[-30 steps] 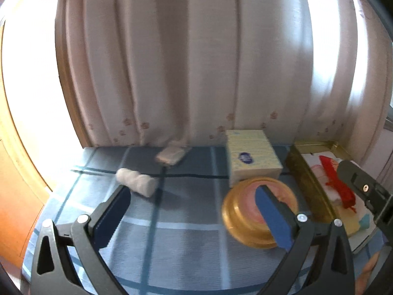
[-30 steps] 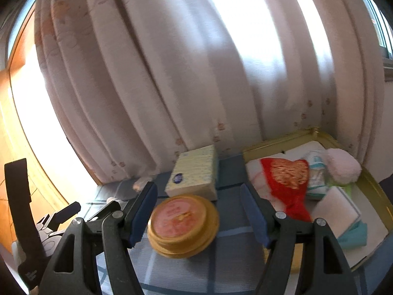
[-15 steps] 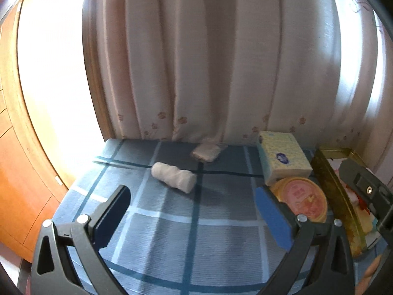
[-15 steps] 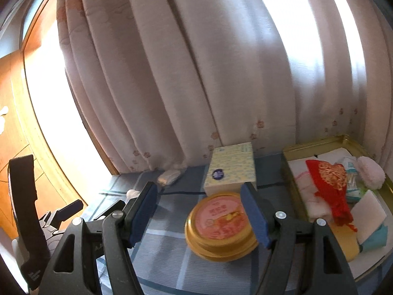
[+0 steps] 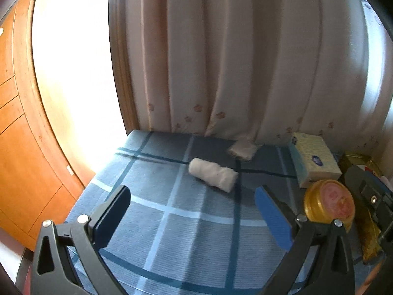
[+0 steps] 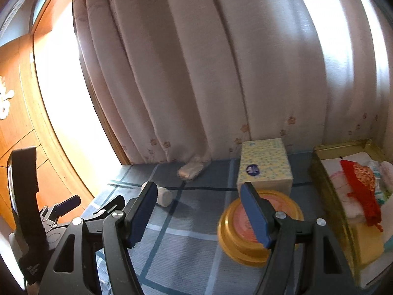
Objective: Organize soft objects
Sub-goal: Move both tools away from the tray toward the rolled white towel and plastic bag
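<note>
A rolled white towel (image 5: 213,175) lies on the blue checked cloth (image 5: 172,221), ahead of my open, empty left gripper (image 5: 194,213). A small wrapped soft pack (image 5: 242,149) lies behind it at the curtain foot. In the right wrist view the roll (image 6: 164,196) is partly hidden by the left finger of my open, empty right gripper (image 6: 199,211), and the pack (image 6: 192,169) lies beyond. A gold tray (image 6: 326,184) at the right holds soft items, with a red cloth (image 6: 361,184) on top.
A yellow tissue box (image 6: 265,167) stands near the curtain, and a round gold tin (image 6: 248,245) with a pink lid sits in front of it. Both show in the left wrist view, box (image 5: 313,158) and tin (image 5: 329,202). Wooden cabinets (image 5: 22,147) stand left.
Both views have swung to the left. The towel roll and soft pack now sit nearer the middle of the left view, and the tin and tray have slid to the right.
</note>
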